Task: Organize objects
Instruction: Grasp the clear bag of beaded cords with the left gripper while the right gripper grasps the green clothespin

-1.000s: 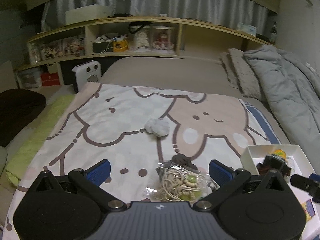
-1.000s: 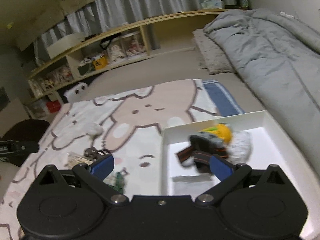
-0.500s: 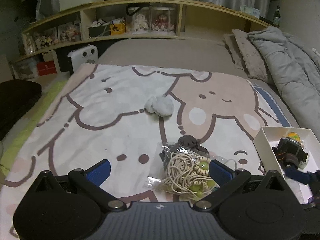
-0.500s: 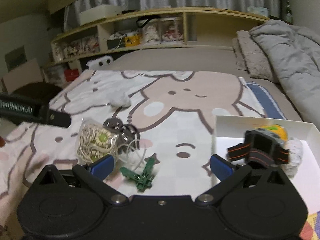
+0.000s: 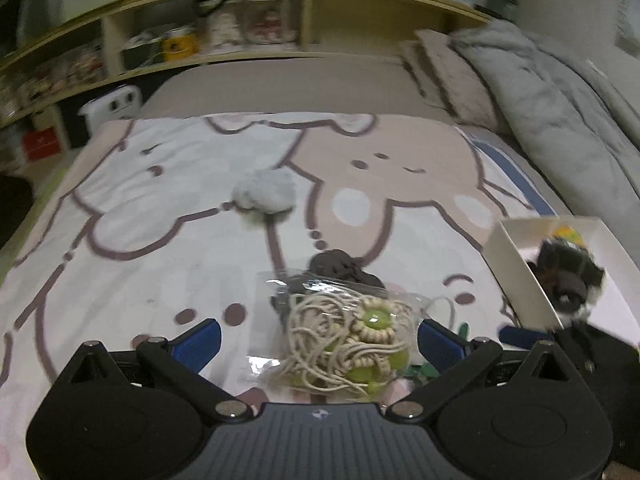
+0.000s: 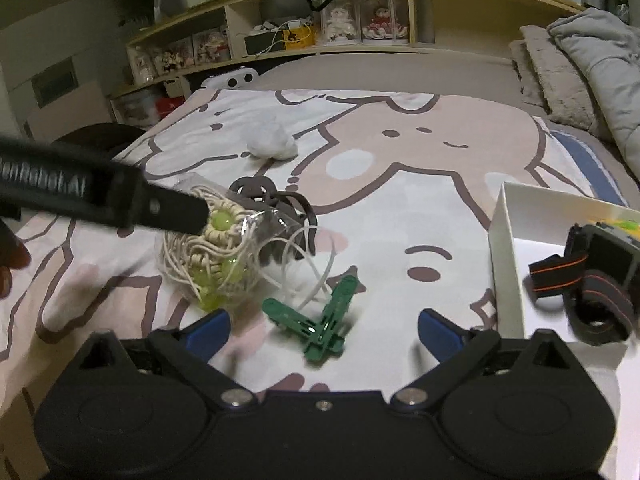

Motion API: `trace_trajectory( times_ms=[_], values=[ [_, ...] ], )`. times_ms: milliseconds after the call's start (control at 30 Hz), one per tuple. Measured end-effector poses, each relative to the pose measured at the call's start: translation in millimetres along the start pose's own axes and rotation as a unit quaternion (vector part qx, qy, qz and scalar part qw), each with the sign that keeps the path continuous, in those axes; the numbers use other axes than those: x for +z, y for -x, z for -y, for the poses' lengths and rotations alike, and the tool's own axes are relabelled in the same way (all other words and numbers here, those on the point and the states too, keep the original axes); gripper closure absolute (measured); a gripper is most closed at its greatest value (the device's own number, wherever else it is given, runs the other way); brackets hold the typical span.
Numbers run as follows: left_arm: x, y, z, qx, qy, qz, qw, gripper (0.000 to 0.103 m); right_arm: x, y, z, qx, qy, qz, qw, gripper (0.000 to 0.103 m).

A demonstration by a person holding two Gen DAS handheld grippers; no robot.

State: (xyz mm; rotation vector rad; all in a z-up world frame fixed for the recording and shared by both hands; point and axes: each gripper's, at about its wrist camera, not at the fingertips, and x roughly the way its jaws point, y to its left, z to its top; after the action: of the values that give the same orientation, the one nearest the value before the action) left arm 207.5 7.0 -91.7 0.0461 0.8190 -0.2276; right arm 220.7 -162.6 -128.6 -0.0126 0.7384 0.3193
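Observation:
A clear bag of cream cord and green beads (image 5: 348, 340) lies on the cartoon blanket between the open fingers of my left gripper (image 5: 316, 338); the same bag shows in the right wrist view (image 6: 216, 248). A green clip (image 6: 320, 316) lies between the open fingers of my right gripper (image 6: 324, 330). A dark brown tangle (image 5: 340, 266) and a white cable (image 6: 316, 264) lie behind the bag. A white crumpled wad (image 5: 266, 194) sits farther back. The white box (image 6: 504, 264) at right holds a black headlamp (image 6: 596, 276) and a yellow item.
A grey duvet (image 5: 560, 112) and pillows lie at the right. A wooden shelf (image 6: 340, 12) with dolls and boxes runs along the back. A white heater (image 5: 114, 106) stands at the bed's far left corner.
Both grippers have come lower and closer to the blanket. The left one now has the bead bag between its fingers, the right one has the green clip. Both stay open.

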Motion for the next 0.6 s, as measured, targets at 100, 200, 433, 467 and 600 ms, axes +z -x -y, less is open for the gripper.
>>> trace_trajectory(
  times_ms=[100,200,433,467,600],
  values=[
    [-2,-5,6,-0.020,-0.026,-0.004,0.9995,0.000,0,-1,-1,0.008,0.015,0.006,1.000,0.019],
    [-5,-11,13,-0.023,-0.055,-0.005,0.9982,0.000,0,-4,-1,0.002,0.018,0.002,1.000,0.027],
    [-14,-27,18,-0.010,-0.083,-0.010,0.9964,0.000,0,-1,-4,0.031,0.040,-0.013,0.999,0.065],
    [-15,-28,17,-0.010,-0.082,-0.009,0.9965,0.000,0,1,-5,0.034,0.041,-0.016,0.998,0.070],
    [-15,-30,12,-0.013,-0.074,-0.001,0.9972,0.006,2,8,-4,0.043,0.038,-0.024,0.998,0.088]
  ],
)
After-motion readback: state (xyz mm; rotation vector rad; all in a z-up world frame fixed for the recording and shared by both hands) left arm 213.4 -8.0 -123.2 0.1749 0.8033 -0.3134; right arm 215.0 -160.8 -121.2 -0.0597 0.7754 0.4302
